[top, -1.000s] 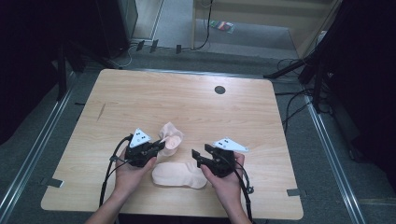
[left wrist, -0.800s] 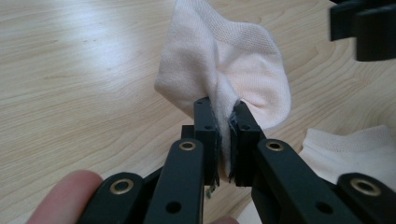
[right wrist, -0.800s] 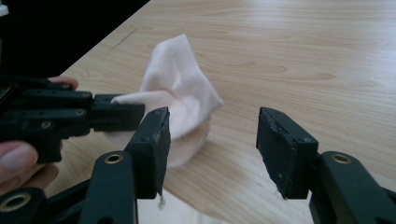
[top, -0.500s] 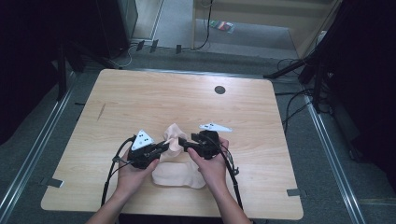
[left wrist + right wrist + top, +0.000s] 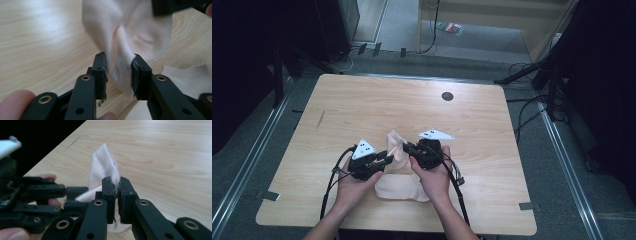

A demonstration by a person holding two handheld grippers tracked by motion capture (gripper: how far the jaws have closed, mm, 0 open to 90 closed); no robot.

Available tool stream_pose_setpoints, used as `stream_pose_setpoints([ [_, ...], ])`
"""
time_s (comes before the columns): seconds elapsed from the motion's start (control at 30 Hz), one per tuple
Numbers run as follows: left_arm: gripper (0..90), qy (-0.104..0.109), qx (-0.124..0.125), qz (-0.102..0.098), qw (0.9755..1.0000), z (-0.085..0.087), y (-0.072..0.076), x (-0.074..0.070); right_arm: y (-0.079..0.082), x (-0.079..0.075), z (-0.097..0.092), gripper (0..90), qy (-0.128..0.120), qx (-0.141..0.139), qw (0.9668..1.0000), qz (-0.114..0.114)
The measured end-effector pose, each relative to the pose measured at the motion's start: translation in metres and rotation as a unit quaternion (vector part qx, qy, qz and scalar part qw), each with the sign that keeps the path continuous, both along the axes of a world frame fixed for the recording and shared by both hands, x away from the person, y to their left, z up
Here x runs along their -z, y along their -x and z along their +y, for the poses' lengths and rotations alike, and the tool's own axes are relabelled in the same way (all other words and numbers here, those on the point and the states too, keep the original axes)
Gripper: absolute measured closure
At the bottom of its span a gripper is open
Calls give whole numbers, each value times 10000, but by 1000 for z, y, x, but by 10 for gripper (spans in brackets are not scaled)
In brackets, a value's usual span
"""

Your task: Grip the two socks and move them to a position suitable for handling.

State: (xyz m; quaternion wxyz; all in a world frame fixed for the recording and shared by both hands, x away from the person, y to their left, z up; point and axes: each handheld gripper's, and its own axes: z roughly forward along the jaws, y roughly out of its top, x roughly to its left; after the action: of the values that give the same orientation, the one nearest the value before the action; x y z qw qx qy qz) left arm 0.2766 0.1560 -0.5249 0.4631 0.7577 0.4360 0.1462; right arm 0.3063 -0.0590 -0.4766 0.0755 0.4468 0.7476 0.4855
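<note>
Two hand-held grippers work a pale sock point(image 5: 398, 150) near the front edge of the wooden worktop point(image 5: 362, 105), with a second sock point(image 5: 402, 187) lying flat on the wood just in front of the hands.

The step in hand looks like a handover or spreading of the sock's open end: both grippers meet at the raised part of the fabric, which stands up off the wood between them.

Right gripper point(image 5: 117, 187): fingers point(image 5: 108, 192) have just been closing and are now clamped together on a thin edge of the sock point(image 5: 103, 167), the cloth rising in a peak above them.

Left gripper point(image 5: 119, 71): fingers point(image 5: 100, 68) have just been opening. A bunched fold of the sock point(image 5: 125, 32) sits between them; the pads sit close at both sides, but they look loosened rather than pinching, so I read it as a slack hold, about to let go.

In the high view the left gripper point(image 5: 379, 161) and right gripper point(image 5: 409, 148) sit close together, nearly touching, both on the same sock.

Next move, as I judge it: the left fingers need to clear the fold or re-take a different edge, while the right keeps a firm pinch so the cloth doesn't drop. Likely then pull the two edges apart or lay this sock over the flat one. Thin edge in the right grip could slip.
</note>
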Motion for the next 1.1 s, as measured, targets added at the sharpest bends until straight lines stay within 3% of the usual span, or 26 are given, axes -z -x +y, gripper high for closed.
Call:
stream_pose_setpoints([
  [0.2,452,-108,42,322,9994,-1,-4,10,2,-12,4,861,58,-47,9998,-198],
  [0.37,394,-176,-141,479,9986,-5,-10,12,5,-22,8,860,28,-202,9992,-344],
  [0.47,383,-153,-404,594,9973,-3,-16,16,9,-29,11,860,-36,-367,9985,-414],
  [0.57,461,-165,-459,545,9973,-2,-17,17,13,-35,11,860,-125,-513,9973,-514],
  [0.6,553,-245,-615,389,9970,0,-17,15,14,-37,11,860,-179,-582,9966,-554],
  [0.7,861,-283,-714,282,9966,4,-16,12,16,-39,7,860,-232,-691,9955,-609],
  [0.73,861,-346,-732,147,9966,7,-15,10,16,-39,7,860,-232,-691,9955,-609],
  [0.77,897,-777,-1004,-219,9917,9,-11,7,15,-37,3,861,-120,-628,9960,-629],
  [0.83,897,-1455,-1389,-776,9765,8,-4,4,13,-32,-1,860,-17,-536,9968,-585],
  [0.9,896,-1965,-1632,-1211,9592,7,0,3,8,-23,-5,860,88,-418,9979,-490],
  [0.93,895,-2179,-1602,-1302,9539,6,1,3,5,-17,-8,860,133,-377,9984,-401],
  [1.0,887,-2472,-1406,-1229,9508,1,0,9,-1,-4,-12,860,261,-276,9990,-228],
  [1.03,882,-2566,-1297,-1172,9506,-2,0,13,-3,3,-13,860,302,-217,9992,-172],
  [1.07,873,-2564,-1160,-1045,9539,-5,0,17,-5,9,-16,860,339,-177,9992,-97],
  [1.1,860,-2467,-1041,-925,9590,-6,-1,21,-7,14,-17,860,408,-140,9991,-57],
])
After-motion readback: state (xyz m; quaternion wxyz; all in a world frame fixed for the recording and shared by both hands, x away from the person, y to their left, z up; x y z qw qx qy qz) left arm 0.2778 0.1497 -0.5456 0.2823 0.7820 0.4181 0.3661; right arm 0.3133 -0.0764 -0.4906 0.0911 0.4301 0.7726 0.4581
